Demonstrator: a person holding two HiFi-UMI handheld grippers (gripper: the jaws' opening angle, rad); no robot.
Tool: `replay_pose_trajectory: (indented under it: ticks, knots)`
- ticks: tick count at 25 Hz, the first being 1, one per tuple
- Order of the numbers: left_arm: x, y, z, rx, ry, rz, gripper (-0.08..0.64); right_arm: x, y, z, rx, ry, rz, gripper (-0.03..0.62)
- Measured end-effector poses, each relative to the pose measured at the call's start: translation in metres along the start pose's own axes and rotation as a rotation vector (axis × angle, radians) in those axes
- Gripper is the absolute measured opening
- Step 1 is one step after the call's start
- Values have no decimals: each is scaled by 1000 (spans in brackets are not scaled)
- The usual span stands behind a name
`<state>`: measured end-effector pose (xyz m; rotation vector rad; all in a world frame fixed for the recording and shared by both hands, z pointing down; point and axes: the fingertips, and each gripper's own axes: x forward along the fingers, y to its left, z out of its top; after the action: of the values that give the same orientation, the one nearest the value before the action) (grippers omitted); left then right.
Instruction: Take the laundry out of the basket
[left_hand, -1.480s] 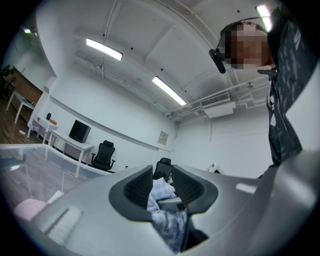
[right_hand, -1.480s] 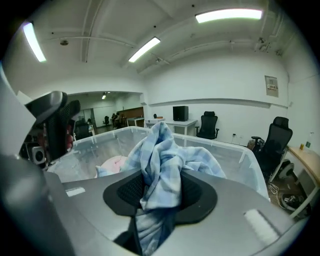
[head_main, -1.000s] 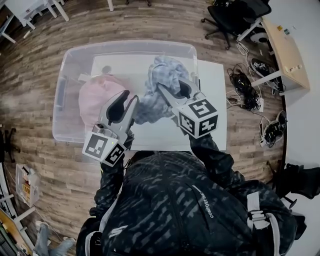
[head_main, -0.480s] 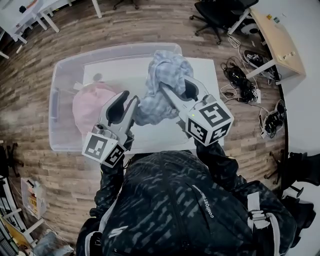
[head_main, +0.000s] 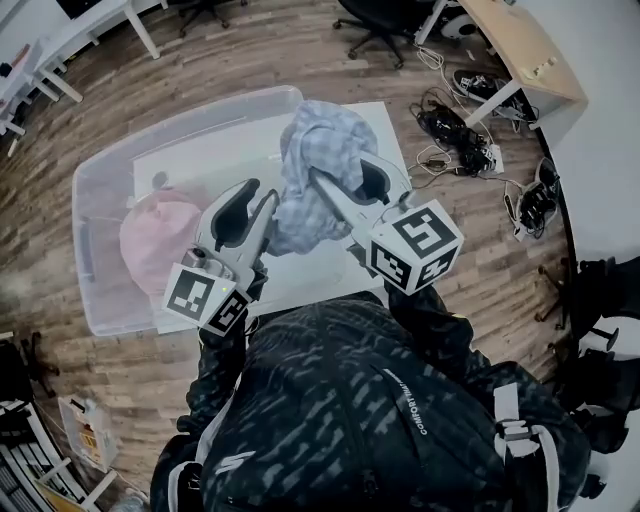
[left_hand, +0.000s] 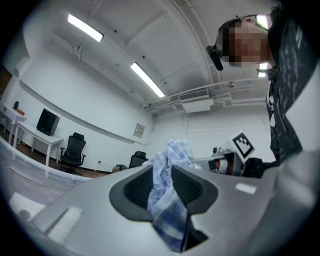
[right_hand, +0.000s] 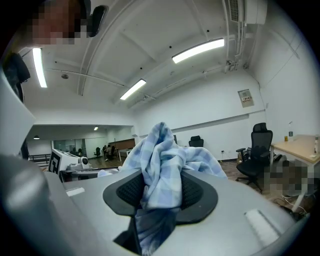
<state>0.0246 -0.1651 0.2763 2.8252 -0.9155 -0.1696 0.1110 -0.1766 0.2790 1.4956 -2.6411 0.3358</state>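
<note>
A clear plastic rectangular basket (head_main: 88, 262) is seen from above on a wood-plank floor (head_main: 250, 50). A white rectangular surface (head_main: 385, 215) shows through the basket's walls and reaches past its right end. Bare floor lies along the basket's far and left sides. To the basket's right, well apart, tangled dark cables (head_main: 460, 140) crowd the floor. Inside the basket, near its left end, a pink bundled garment (head_main: 160, 240) is left lying. A blue-and-white checked cloth (head_main: 322, 160) is held up over the basket's right end. It is pinched on one side by the left gripper (head_main: 264, 208), whose jaws are narrowed on a fold, and on the other by the right gripper (head_main: 322, 186), also clamped on it.
</note>
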Motion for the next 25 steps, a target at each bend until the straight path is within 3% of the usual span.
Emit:
replay_pose_trajectory:
  ticks: [6, 11, 14, 25]
  knots:
    - [31, -33, -12, -5, 17, -57, 109, -33, -30, -8, 19, -4, -41, 153]
    - [54, -55, -18, 3, 24, -61, 109, -62, -66, -12, 22, -2, -64, 153]
    - [55, -53, -22, 0, 30, -39, 109, -70, -85, -24, 35, 18, -76, 153]
    - [39, -35, -37, -16, 59, 81, 109, -68, -143, -126, 179, 166, -99, 155]
